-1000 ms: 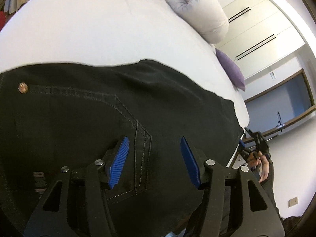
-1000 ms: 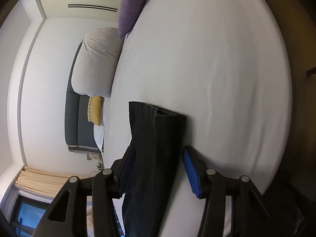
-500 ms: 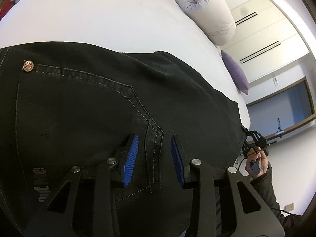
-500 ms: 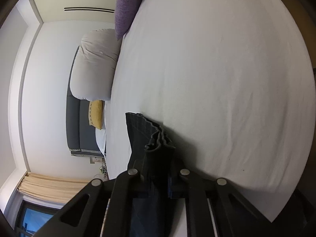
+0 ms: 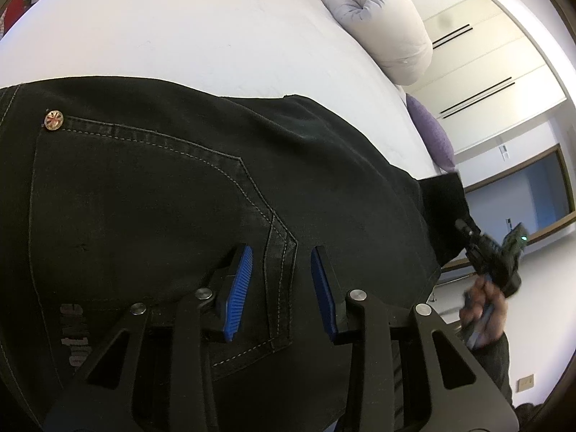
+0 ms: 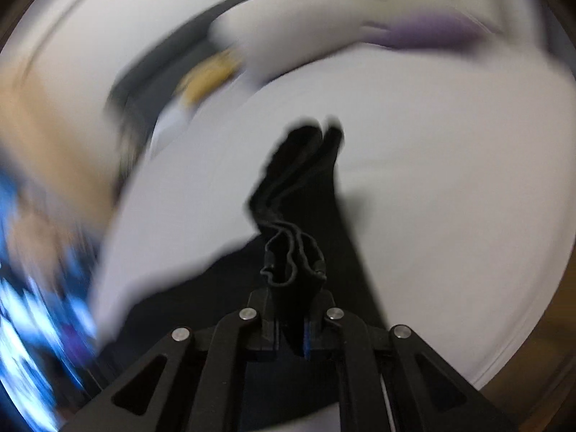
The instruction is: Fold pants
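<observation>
- Two grippers at work on black pants [image 5: 151,194] spread over a white bed [image 5: 187,25].
- Left gripper [image 5: 280,280] angled down over the seat, blue pads [image 5: 239,284] partly apart astride a pocket seam [image 5: 284,252]; cannot tell whether pressing the cloth.
- Right gripper [image 6: 293,320] clamped on bunched hems [image 6: 291,262], leg [image 6: 306,180] lifted off the bed; surroundings smeared by blur.
- From the left view, right hand [image 5: 484,309] at the far edge, gripping its tool.
- Rivet [image 5: 54,120] with a flag-like pattern at the pocket corner; pale lettering [image 5: 73,334] lower left, unreadable.
</observation>
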Tool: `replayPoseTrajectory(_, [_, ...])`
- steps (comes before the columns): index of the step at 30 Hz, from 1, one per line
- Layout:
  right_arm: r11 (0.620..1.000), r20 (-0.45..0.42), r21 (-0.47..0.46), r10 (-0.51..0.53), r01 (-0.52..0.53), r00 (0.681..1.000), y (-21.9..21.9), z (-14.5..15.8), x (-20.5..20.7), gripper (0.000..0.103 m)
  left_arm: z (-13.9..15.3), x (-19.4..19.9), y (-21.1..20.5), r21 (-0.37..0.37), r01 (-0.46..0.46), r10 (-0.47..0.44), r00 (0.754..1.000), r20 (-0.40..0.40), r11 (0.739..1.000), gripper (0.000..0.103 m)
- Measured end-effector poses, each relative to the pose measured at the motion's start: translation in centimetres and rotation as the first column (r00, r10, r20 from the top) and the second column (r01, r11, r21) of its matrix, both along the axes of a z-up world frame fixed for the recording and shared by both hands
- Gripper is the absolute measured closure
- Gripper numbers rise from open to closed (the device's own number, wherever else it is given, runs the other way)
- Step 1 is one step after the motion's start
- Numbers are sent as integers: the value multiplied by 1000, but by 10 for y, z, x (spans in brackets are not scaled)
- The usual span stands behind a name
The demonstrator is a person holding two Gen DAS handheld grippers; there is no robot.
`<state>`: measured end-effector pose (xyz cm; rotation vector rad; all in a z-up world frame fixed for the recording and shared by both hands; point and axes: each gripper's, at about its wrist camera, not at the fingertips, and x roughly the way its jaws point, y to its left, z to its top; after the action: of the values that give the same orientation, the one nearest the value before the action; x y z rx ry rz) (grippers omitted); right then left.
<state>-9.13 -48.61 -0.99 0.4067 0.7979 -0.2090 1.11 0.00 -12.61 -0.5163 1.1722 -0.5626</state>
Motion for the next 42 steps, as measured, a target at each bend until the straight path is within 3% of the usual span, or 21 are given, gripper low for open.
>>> replayPoseTrajectory(1, [989, -64, -111, 87, -93, 994, 32, -3, 9, 94, 1, 0, 0, -5, -6, 6, 1000, -6, 1000, 69])
replayPoseTrajectory(3, [941, -206, -234, 197, -244, 958, 79, -21, 22, 94, 2, 1, 0, -42, -13, 12, 1000, -23, 999, 65])
replayPoseTrajectory(5, [911, -302, -274, 222, -307, 927, 104, -44, 33, 93, 3, 1, -1, -76, -17, 14, 999, -36, 997, 58])
replayPoseTrajectory(7, [888, -343, -336, 196, -315, 919, 113, -59, 38, 93, 6, 2, -4, -100, -16, 12, 999, -43, 995, 54])
replayPoseTrajectory(11, [892, -317, -348, 178, -289, 931, 113, -50, 39, 93, 11, 4, -7, -174, -32, 21, 998, -66, 984, 33])
replayPoseTrajectory(15, [873, -255, -398, 188, -281, 948, 133, -30, 30, 93, 11, 11, -16, -268, -57, 27, 993, -113, 962, 22])
replayPoseTrajectory(22, [833, -202, -426, 294, -354, 934, 202, -13, 19, 93, 7, 26, -46, -405, -52, -41, 975, -217, 913, 16])
replayPoseTrajectory(27, [815, -203, -408, 359, -412, 911, 246, -20, 12, 93, 3, 34, -65, -389, -30, -70, 968, -240, 921, 16])
replayPoseTrajectory(33, [767, -210, -427, 432, -479, 877, 283, -22, 2, 93, 0, 45, -69, -402, -29, -85, 962, -261, 915, 16])
replayPoseTrajectory(36, [762, -205, -428, 442, -486, 873, 291, -20, -2, 93, 2, 54, -73, -383, 5, -109, 962, -249, 924, 20])
replayPoseTrajectory(37, [759, -201, -432, 445, -487, 873, 294, -19, -5, 93, 4, 57, -74, -370, 20, -116, 964, -239, 929, 33])
replayPoseTrajectory(38, [754, -201, -437, 450, -490, 870, 296, -17, -6, 93, 6, 60, -76, -355, 38, -128, 964, -232, 934, 56])
replayPoseTrajectory(40, [742, -200, -448, 461, -499, 865, 300, -15, -6, 93, 10, 67, -78, -323, 65, -142, 965, -221, 944, 74])
replayPoseTrajectory(42, [729, -205, -456, 472, -510, 857, 307, -15, -7, 93, 14, 69, -77, -309, 80, -148, 968, -204, 948, 76])
